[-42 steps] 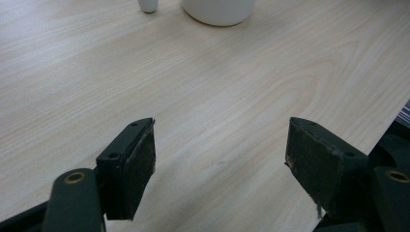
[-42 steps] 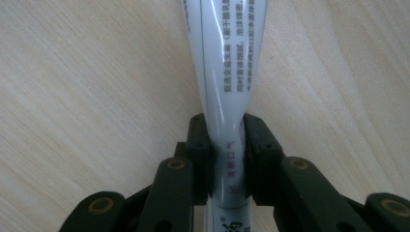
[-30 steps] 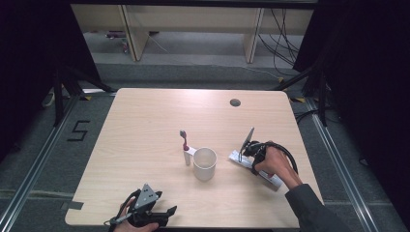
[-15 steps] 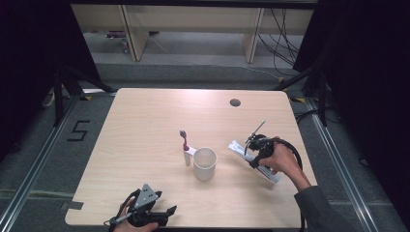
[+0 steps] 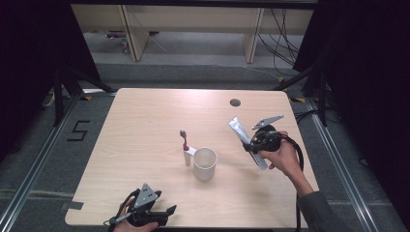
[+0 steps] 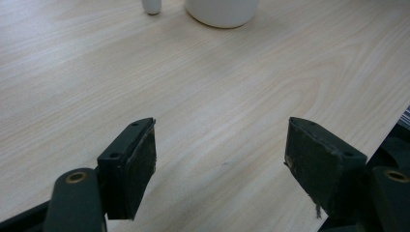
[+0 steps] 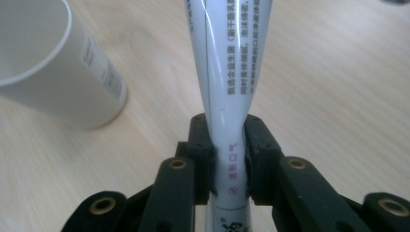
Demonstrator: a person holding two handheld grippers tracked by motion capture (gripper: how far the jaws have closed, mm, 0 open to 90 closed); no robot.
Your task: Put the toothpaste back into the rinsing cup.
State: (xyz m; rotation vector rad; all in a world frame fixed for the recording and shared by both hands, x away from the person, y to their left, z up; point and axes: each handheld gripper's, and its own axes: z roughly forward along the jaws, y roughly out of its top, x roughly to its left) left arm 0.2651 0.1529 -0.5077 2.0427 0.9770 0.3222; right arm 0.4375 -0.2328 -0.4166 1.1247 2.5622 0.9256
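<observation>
High view: right gripper (image 5: 251, 143), held in a hand (image 5: 284, 157) over the right part of the table (image 5: 145, 125), pinching a white toothpaste tube (image 5: 240, 130); a second ago the tube lay flat on the wood near the right edge with the gripper down on it, half a second ago its far end had lifted, and now the whole tube is off the surface, slanting up and away toward the far edge, hand and gripper higher than before. White cup (image 5: 205, 163) standing near the table's centre, unmoved; toothbrush (image 5: 184, 147) upright just beside its left side, unmoved. Dark round hole (image 5: 235, 102) near the far edge. Left gripper (image 5: 159, 215) at the near edge, toward the left corner, in the same place as in both earlier frames. Left gripper view: jaws spread wide over bare wood, nothing between them; base of the cup (image 6: 221, 10) and foot of the toothbrush (image 6: 152, 6) at the top. Right gripper view: jaws pressed onto the tube (image 7: 227, 92) near its lower end, pads (image 7: 203, 145) squeezing its sides, printed body rising between them; cup (image 7: 58, 63) to the left, on the table.
</observation>
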